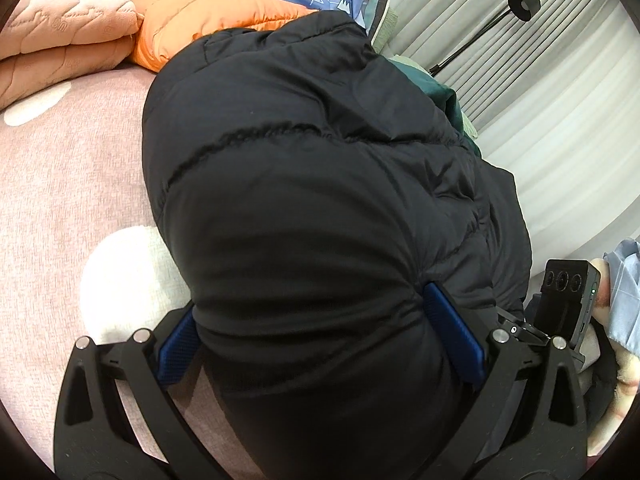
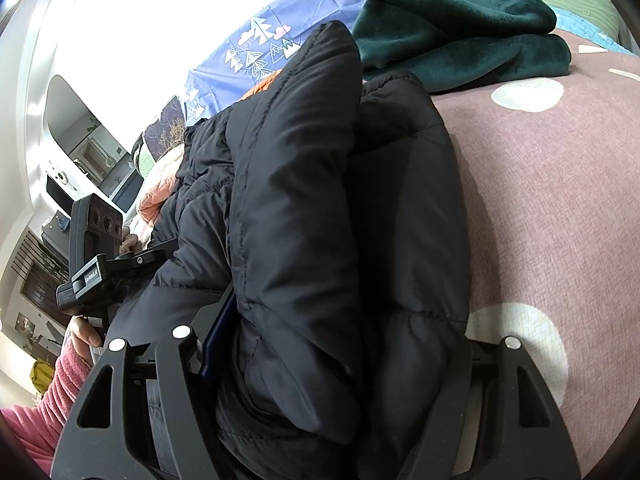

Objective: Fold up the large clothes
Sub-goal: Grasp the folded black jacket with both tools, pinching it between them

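Gripping thick rolls of the black quilted puffer jacket (image 1: 320, 184), both tools are spread wide around the padding: the left gripper (image 1: 316, 340) has its blue pads sunk into one bulging edge, and the right gripper (image 2: 340, 356) clamps a stacked fold beside it. The jacket lies bunched on the pink bedspread with white spots (image 1: 72, 184). Slippery, springy fill could squirt out of either grip, letting the fold puff open, or the bundle might drag against the dark green fleece (image 2: 460, 32) nearby.
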